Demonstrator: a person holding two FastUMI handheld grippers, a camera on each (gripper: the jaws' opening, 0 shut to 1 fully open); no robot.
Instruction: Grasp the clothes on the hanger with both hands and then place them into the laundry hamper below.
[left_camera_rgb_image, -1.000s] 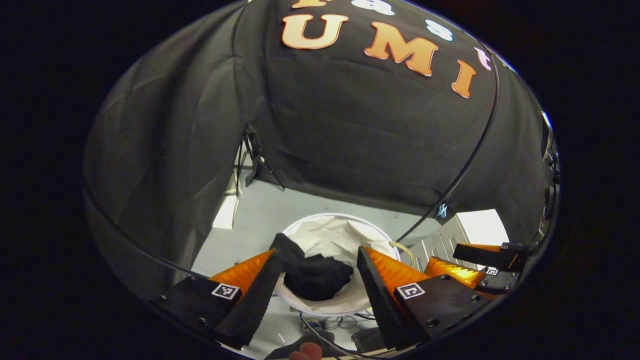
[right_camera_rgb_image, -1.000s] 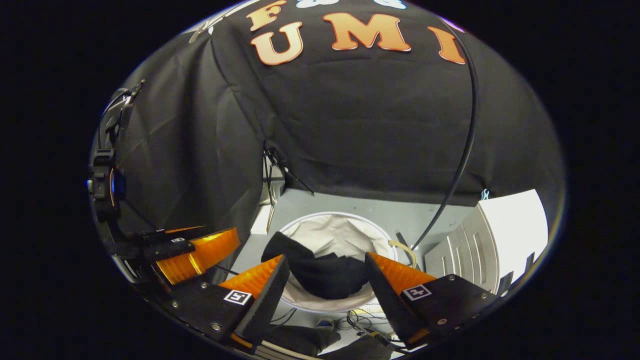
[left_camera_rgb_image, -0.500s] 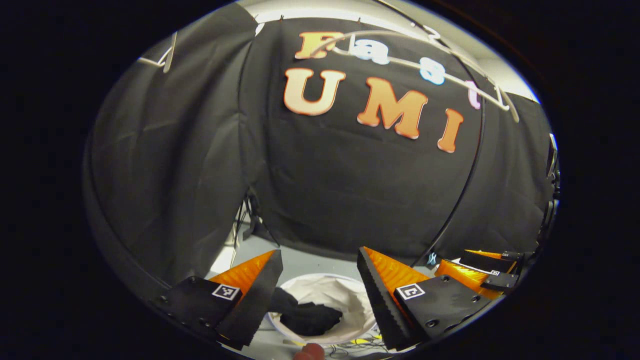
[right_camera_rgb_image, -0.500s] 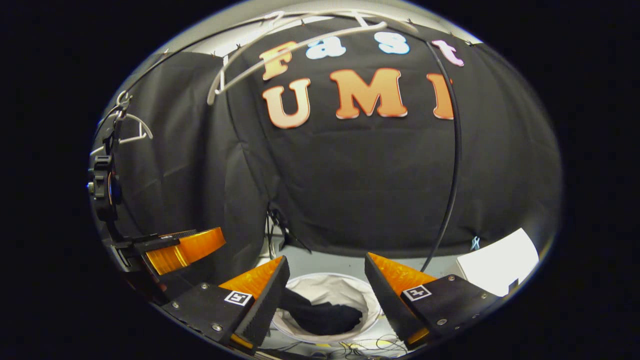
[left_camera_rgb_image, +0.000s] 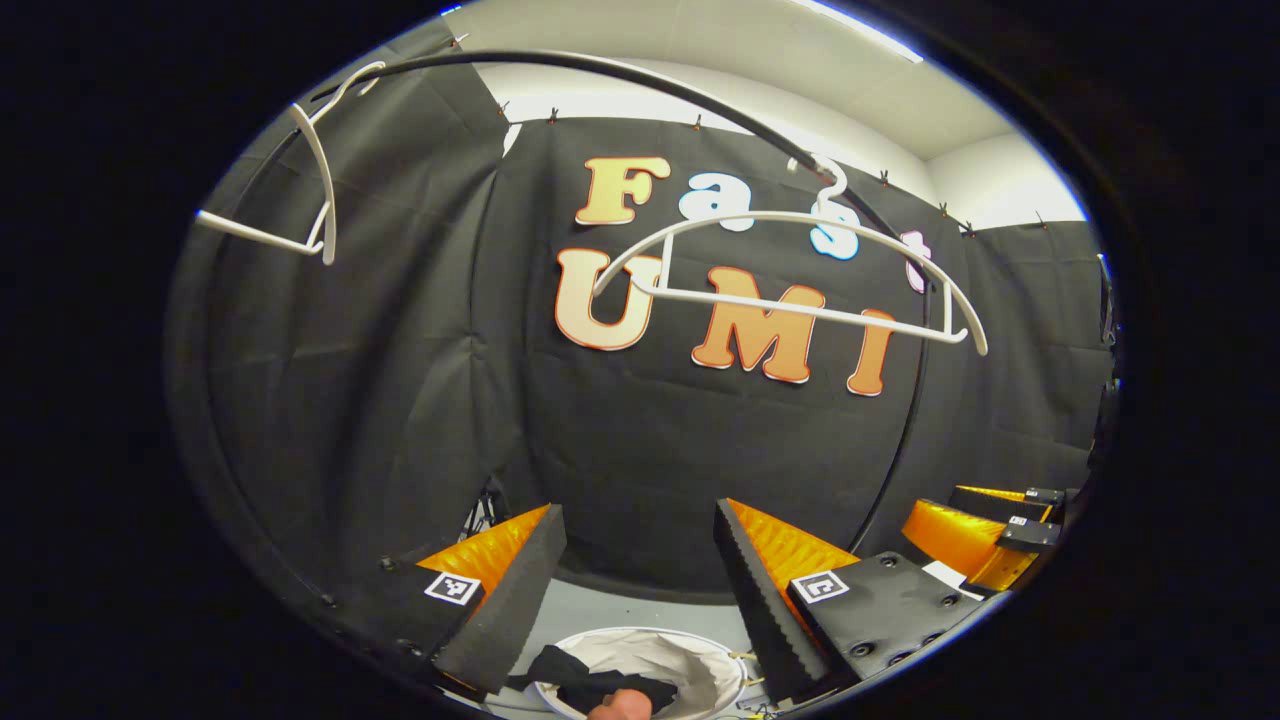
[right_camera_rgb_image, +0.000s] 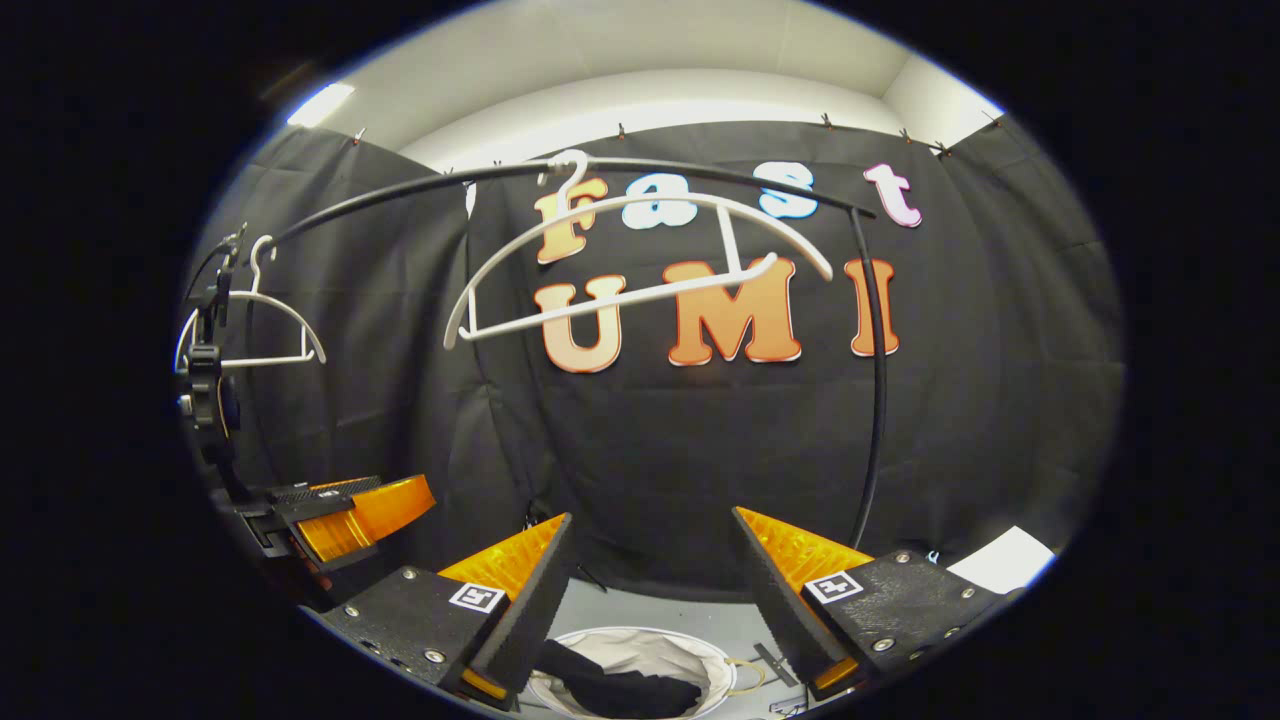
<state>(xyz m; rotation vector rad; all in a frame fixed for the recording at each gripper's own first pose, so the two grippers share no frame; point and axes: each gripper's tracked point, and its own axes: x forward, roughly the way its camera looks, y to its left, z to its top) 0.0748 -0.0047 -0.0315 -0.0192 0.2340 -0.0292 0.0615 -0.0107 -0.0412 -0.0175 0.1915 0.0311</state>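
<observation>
Both hand-held grippers released, empty: left hand-held gripper (left_camera_rgb_image: 635, 580), right hand-held gripper (right_camera_rgb_image: 650, 590). Dark clothes (right_camera_rgb_image: 625, 690) lie in hamper (left_camera_rgb_image: 700, 672) below; hanger (left_camera_rgb_image: 800, 270) bare. Task likely complete; withdraw slowly, clear of rail (right_camera_rgb_image: 880, 400).

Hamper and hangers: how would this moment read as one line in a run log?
stage: drop done | black garment: in hamper | hangers: bare on rail | left tongs: open, empty | right tongs: open, empty
</observation>
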